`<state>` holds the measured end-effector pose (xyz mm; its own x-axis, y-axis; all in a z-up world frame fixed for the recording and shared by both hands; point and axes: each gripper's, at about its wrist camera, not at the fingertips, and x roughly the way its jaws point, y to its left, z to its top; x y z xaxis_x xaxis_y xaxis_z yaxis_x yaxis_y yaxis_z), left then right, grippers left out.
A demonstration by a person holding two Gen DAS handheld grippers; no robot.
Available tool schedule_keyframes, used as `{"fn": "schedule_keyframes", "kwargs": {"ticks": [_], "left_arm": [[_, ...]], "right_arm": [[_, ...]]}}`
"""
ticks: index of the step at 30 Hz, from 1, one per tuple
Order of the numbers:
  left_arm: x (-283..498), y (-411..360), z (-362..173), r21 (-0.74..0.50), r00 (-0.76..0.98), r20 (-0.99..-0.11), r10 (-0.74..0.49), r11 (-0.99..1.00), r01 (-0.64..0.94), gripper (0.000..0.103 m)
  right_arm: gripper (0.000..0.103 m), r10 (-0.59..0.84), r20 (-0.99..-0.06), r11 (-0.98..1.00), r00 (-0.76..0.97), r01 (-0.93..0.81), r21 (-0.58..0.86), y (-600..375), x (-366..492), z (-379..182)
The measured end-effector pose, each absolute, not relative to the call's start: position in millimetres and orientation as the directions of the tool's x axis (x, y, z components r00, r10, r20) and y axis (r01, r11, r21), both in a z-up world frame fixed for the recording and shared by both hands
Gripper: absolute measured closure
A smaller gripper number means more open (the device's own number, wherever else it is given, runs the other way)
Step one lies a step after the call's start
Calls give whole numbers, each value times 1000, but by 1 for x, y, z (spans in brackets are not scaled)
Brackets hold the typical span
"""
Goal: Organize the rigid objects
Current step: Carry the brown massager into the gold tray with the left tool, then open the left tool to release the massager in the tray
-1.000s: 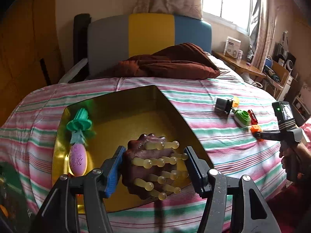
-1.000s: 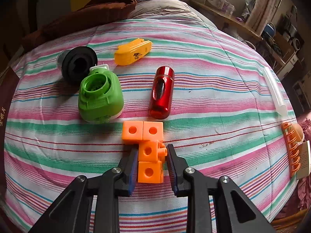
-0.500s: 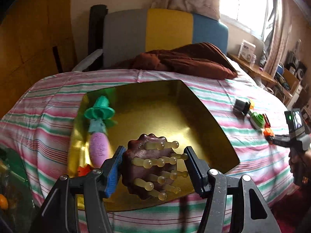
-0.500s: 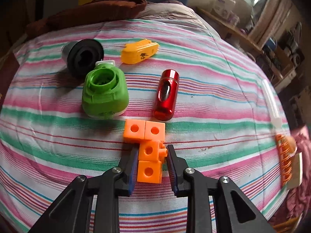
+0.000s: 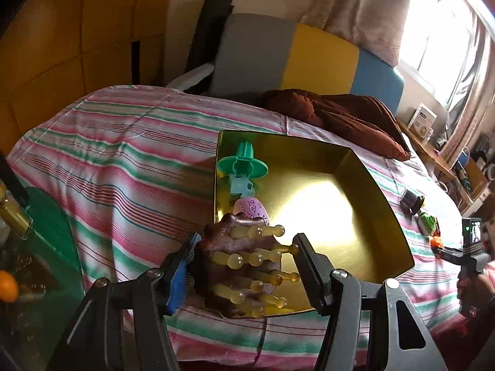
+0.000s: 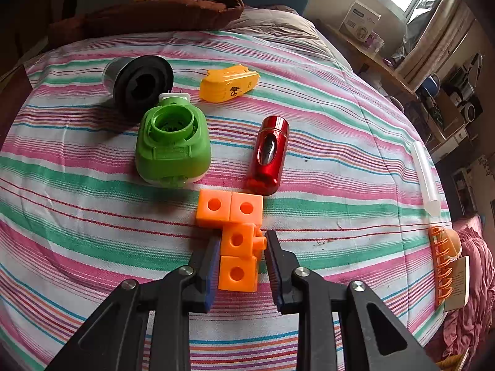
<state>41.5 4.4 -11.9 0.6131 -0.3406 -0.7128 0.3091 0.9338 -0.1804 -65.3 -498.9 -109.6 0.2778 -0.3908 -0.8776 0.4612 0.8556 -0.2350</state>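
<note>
My left gripper (image 5: 244,266) is shut on a dark brown massage brush (image 5: 238,266) with yellowish pegs, held over the near left corner of a gold tray (image 5: 386,191). A pink and teal toy (image 5: 244,185) lies in the tray along its left wall. My right gripper (image 6: 243,258) is shut on a piece of joined orange cubes (image 6: 235,235) that rests on the striped bedspread. Beyond it lie a green plastic housing (image 6: 173,148), a red cylinder (image 6: 270,154), a yellow case (image 6: 229,82) and a black round part (image 6: 139,80).
A clear tube (image 6: 425,176) and an orange hair clip (image 6: 442,266) lie at the bed's right edge. A brown pillow (image 5: 340,117) lies at the head of the bed. A green glass side table (image 5: 37,247) stands at the left.
The left gripper has swung left with the brush, so the tray now sits to the right in its view. The right gripper stays closed on the orange cubes, with only a slight shift of view.
</note>
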Motion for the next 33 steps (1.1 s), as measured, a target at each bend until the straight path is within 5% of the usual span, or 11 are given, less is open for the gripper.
{"fn": "schedule_keyframes", "kwargs": {"ticks": [18, 20, 33], "left_arm": [[52, -68, -58, 34, 575, -773, -269, 887, 461, 40], [51, -70, -59, 40, 571, -775, -272, 880, 473, 33], [44, -61, -58, -20, 561, -774, -295, 896, 443, 30]], "right_arm": [[77, -393, -877, 857, 275, 455, -241, -501, -65, -110], [77, -394, -877, 856, 274, 456, -242, -500, -65, -110], [76, -397, -876, 856, 274, 455, -245, -500, -65, -110]]}}
